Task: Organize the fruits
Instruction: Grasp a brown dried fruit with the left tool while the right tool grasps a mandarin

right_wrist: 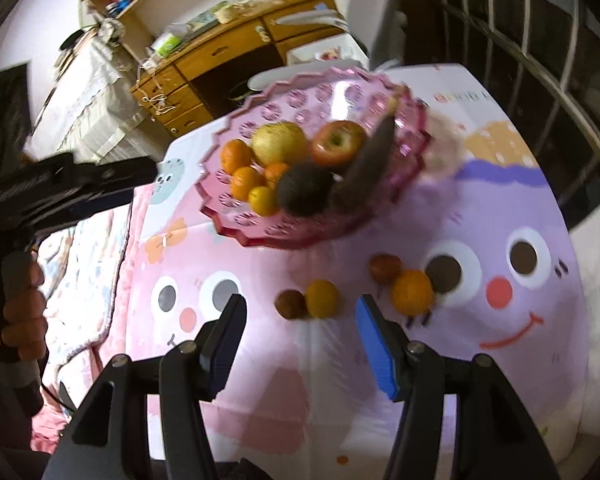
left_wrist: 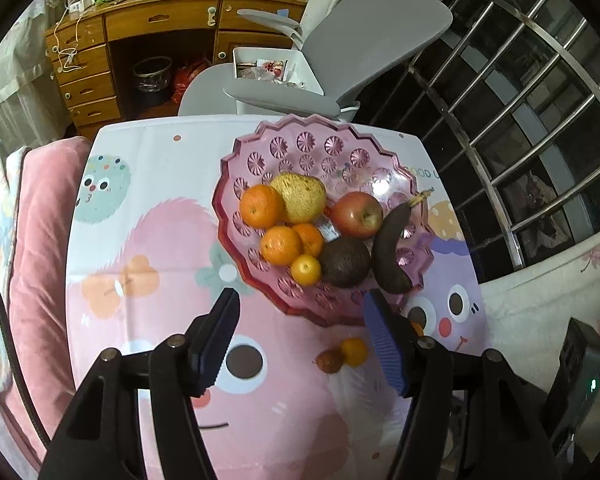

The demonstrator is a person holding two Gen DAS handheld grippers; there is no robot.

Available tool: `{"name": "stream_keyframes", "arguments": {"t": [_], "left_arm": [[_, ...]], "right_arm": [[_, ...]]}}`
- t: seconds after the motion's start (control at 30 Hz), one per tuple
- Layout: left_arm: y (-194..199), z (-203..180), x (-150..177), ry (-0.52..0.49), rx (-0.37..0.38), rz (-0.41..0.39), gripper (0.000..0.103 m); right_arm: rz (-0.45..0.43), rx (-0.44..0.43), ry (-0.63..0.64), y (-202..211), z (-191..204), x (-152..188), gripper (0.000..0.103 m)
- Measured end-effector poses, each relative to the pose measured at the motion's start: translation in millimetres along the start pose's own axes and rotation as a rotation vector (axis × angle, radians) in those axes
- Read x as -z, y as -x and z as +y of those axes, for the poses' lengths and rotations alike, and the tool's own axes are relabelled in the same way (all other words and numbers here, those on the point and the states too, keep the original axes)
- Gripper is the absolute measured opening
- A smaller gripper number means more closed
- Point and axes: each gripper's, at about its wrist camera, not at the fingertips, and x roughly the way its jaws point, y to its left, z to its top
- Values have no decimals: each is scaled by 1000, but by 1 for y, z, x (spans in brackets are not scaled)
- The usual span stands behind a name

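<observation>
Fruits (left_wrist: 300, 224) — round, glossy | scalloped translucent pink dish (left_wrist: 260, 152) | ribbed tongs (left_wrist: 300, 320) empty

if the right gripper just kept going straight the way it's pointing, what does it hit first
Most likely the small orange lying loose on the tablecloth, with the brown fruit touching it on the left. Both sit just ahead of the open right gripper; depth is hard to judge.

We count one pink bowl (left_wrist: 260, 152) holding four oranges (left_wrist: 261, 206), one pear (left_wrist: 300, 197), one apple (left_wrist: 358, 215), one avocado (left_wrist: 345, 262) and one dark banana (left_wrist: 392, 252). On the table (right_wrist: 380, 380) we count two more oranges (right_wrist: 412, 293) and two small brown fruits (right_wrist: 385, 268).
</observation>
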Motion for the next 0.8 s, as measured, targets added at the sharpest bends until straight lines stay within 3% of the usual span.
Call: {"name": "stream_keyframes", "arguments": {"t": [0.27, 0.8], "left_arm": [[-3, -13, 33, 37, -29, 44, 66], [-65, -18, 80, 197, -62, 105, 63]], "right_arm": [[79, -4, -80, 0, -37, 0, 57], [228, -17, -93, -31, -88, -9, 57]]}}
